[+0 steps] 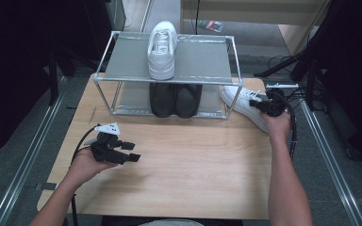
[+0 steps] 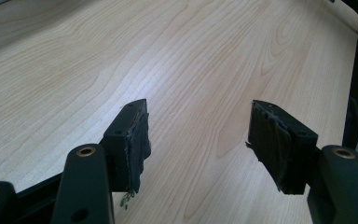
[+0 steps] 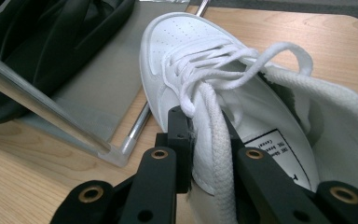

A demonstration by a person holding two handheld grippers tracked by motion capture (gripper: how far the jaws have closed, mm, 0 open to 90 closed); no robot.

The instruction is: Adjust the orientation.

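Right hand-held gripper (image 3: 205, 154) clenched on the white sneaker's (image 3: 186, 56) tongue, lower centre of frame beside the rack (image 1: 169, 80) – lift straight, keep laces clear; left hand-held gripper (image 2: 200, 140) released over the bench (image 2: 121, 56).

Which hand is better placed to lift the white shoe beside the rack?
Right: its tongs already pinch the white shoe's collar. The left tongs are open over bare table.

A white sneaker (image 1: 161, 47) tops the grey, silver-framed rack (image 1: 193, 59); black shoes (image 1: 175, 100) below; another white sneaker (image 3: 223, 93) at the pale wood-grain desk's (image 1: 193, 160) right edge.
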